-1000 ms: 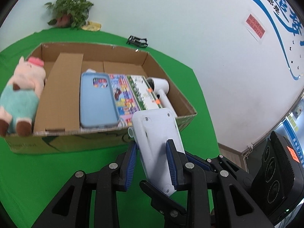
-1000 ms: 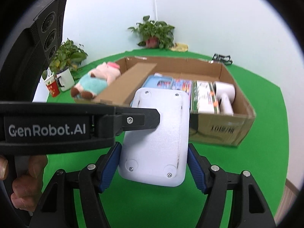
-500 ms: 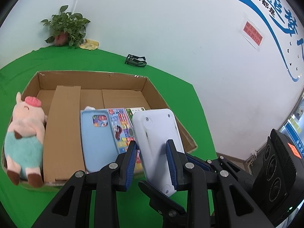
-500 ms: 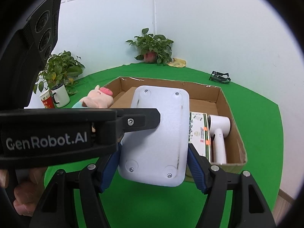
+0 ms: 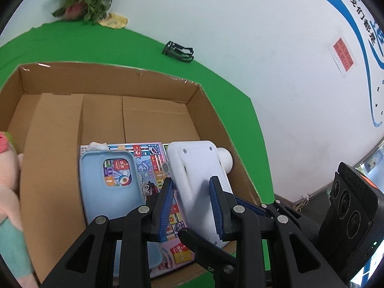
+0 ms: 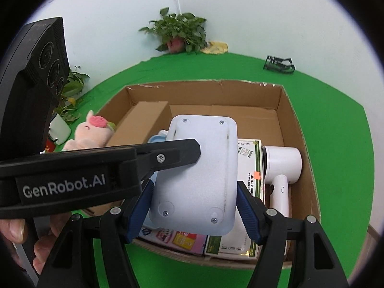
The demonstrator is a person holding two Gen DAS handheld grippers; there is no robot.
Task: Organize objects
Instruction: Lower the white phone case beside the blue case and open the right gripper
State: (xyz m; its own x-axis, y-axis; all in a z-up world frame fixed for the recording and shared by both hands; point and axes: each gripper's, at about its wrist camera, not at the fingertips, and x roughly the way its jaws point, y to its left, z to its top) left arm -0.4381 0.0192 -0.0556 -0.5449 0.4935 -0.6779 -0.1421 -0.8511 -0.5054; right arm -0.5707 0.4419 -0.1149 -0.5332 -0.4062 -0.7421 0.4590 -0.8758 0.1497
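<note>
Right wrist view showed the box (image 6: 297, 129) filling mid-frame, the white device (image 6: 196, 182) above it, pinched across its width by your right gripper (image 6: 195, 206) and through its thickness by your left gripper (image 5: 192, 204). You were mid-carry, by my judgement; lowering next needed the bare floor at upper frame, clear of the hairdryer (image 6: 280, 168).

A green cloth (image 5: 228, 91) covers the counter, running to pale, evenly lit walls (image 6: 252, 12) that meet in a corner. In that corner stands a potted plant (image 6: 178, 32) with a yellow cloth (image 6: 216, 47) just beside it. A small black rack (image 5: 178, 51) sits near the wall. On the wall are blue painted curves with characters (image 5: 360, 12) and a red notice (image 5: 343, 54). Another plant (image 6: 70, 88) and a white mug (image 6: 58, 129) sit at the counter's left edge.
</note>
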